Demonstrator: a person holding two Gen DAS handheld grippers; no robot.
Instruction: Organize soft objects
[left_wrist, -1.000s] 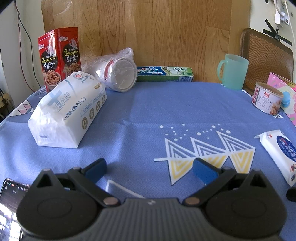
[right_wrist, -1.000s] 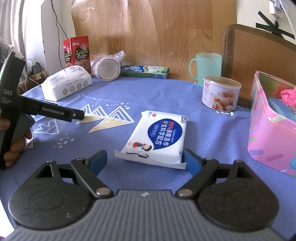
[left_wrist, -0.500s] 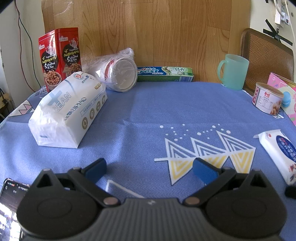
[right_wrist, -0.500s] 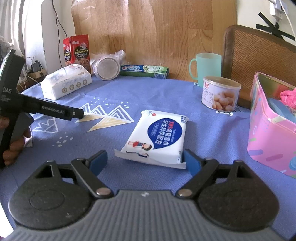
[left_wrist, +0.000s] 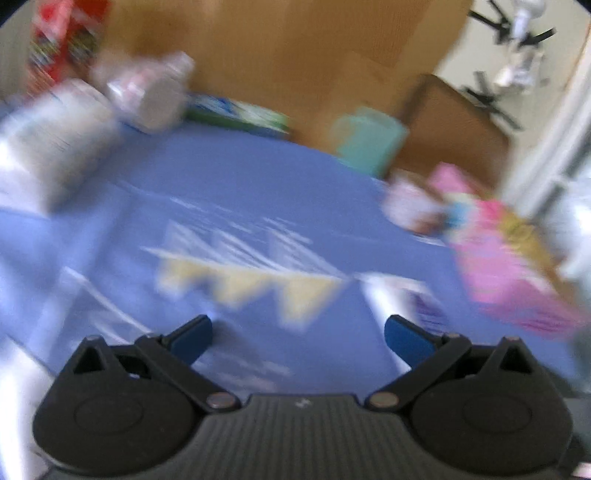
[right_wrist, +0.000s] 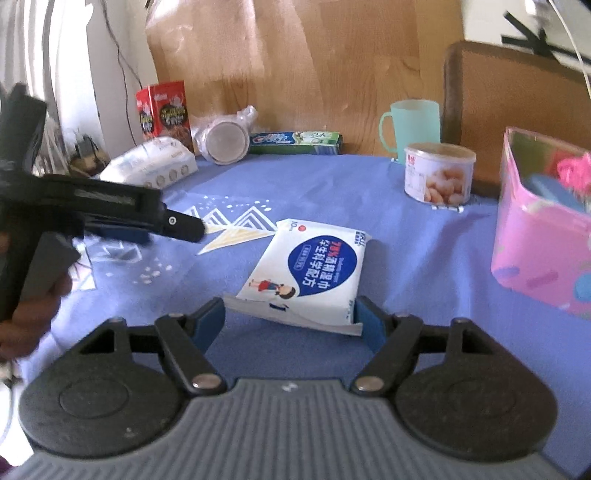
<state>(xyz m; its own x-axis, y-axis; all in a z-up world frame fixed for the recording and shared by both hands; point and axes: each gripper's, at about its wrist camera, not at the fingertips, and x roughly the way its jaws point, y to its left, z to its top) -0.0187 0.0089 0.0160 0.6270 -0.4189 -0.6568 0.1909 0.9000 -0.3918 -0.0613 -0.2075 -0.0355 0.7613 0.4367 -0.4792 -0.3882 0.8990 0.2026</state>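
A flat white and blue wet-wipes pack (right_wrist: 310, 273) lies on the blue tablecloth, its near edge between the open fingers of my right gripper (right_wrist: 291, 321). The pack shows blurred in the left wrist view (left_wrist: 406, 299). A bigger white tissue pack (right_wrist: 151, 168) lies at the far left, also blurred in the left wrist view (left_wrist: 48, 140). A pink bin (right_wrist: 535, 236) holding soft pink and blue items stands at the right. My left gripper (left_wrist: 297, 336) is open and empty; it shows from the side in the right wrist view (right_wrist: 177, 227).
Along the wooden back wall stand a red snack box (right_wrist: 164, 110), a bagged stack of cups (right_wrist: 225, 138), a toothpaste box (right_wrist: 295, 138), a teal mug (right_wrist: 413, 125) and a white can (right_wrist: 439, 173). A brown chair back (right_wrist: 517, 110) stands behind the bin.
My left gripper has swung fast to the right, toward the wipes pack and pink bin; its view is blurred. My right gripper has closed in slightly on the pack.
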